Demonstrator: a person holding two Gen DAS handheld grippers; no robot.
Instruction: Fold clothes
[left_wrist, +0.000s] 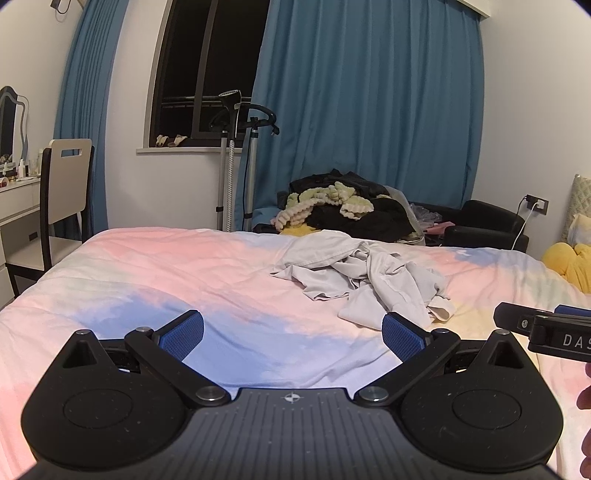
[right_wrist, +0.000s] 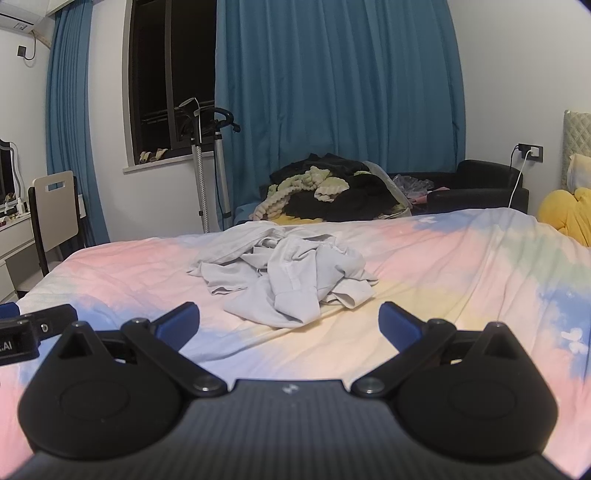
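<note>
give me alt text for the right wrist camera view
A crumpled pale grey garment lies on a pastel bedspread, just ahead of the open, empty right gripper. Behind the bed are blue curtains and a pile of dark clothes.
</note>
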